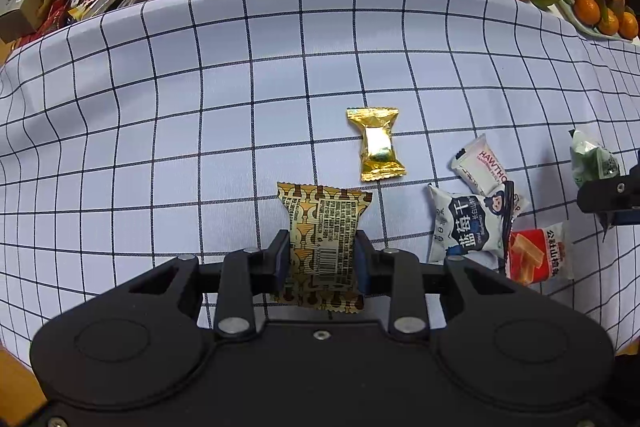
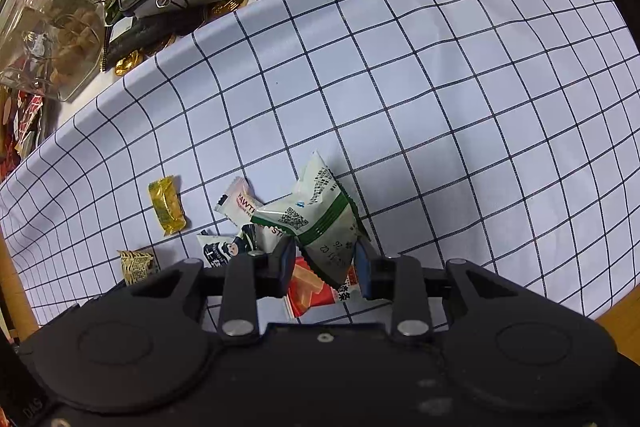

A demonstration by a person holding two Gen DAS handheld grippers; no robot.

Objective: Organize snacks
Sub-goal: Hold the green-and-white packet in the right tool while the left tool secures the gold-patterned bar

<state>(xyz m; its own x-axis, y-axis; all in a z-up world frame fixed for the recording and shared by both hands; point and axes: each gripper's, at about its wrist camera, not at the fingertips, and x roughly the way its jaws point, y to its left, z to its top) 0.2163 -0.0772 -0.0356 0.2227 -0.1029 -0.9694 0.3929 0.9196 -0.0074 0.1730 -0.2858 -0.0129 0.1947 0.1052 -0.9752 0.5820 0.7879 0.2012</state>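
Left gripper [image 1: 321, 259]: clamped across the patterned gold packet [image 1: 323, 227], long axis running away along the fingers, on the checked cloth [image 1: 200, 87]. Loose snack pile [image 1: 476, 219]: to its right, nearer the right gripper [image 2: 323, 263], which pinches the green-striped packet [image 2: 316, 219] directly above the pile.

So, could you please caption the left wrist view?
Left tool pinches a gold-patterned snack packet over the checked cloth, loose sweets nearby.
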